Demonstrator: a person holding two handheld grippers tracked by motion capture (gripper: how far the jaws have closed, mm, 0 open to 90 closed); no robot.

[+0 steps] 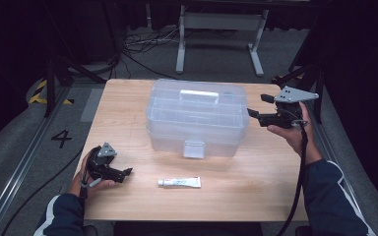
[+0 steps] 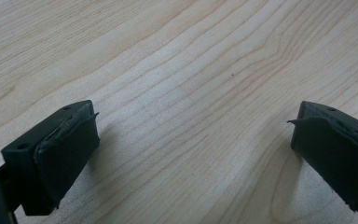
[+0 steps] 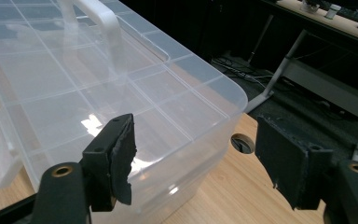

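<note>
Standing beside the table, I see the right gripper [image 1: 256, 105] spread wide and empty, one jaw over the clear box's [image 1: 197, 118] lid corner; closing there could skid it. The left gripper [image 1: 123, 172] rests released, tube [image 1: 179, 182] just ahead. Its own view shows bare wood [image 2: 191, 70]; the right's reveals lid compartments.

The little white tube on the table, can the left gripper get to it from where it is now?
Probably yes. The left gripper is open and low over the table, and the tube lies to its right with bare wood between them.
</note>
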